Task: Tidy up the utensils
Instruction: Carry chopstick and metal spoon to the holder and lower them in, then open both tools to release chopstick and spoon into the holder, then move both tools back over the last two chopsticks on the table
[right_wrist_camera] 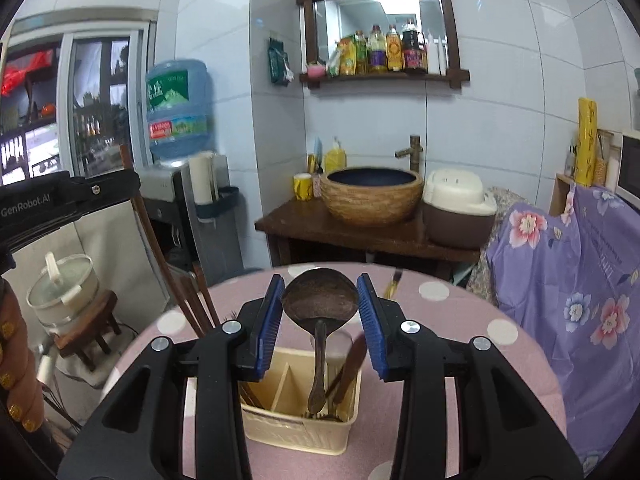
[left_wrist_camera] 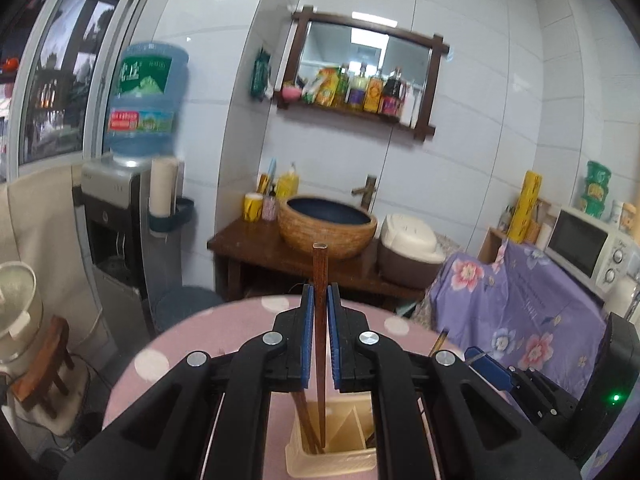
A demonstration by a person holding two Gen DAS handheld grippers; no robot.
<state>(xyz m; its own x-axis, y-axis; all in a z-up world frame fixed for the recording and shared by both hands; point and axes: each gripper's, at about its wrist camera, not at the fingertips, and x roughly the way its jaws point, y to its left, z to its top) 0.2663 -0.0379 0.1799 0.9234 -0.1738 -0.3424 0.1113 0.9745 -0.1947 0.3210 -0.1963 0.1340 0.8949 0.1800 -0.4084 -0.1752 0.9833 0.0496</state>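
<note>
Wooden chopstick (left_wrist_camera: 320, 300) is clamped in the left gripper (left_wrist_camera: 319, 296) above the cream holder (right_wrist_camera: 298, 420); the right gripper's (right_wrist_camera: 320, 300) fingers (right_wrist_camera: 267, 320) clasp a spoon (right_wrist_camera: 319, 300) over it.

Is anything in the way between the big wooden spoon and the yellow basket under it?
Nothing visible blocks it. The wooden spoon, gripped by the right hand-held gripper, hangs handle-down into the basket, beside other utensils already standing there.

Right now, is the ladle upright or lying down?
Upright: the ladle has its bowl up between the right gripper's pads, handle down in the caddy.
</note>
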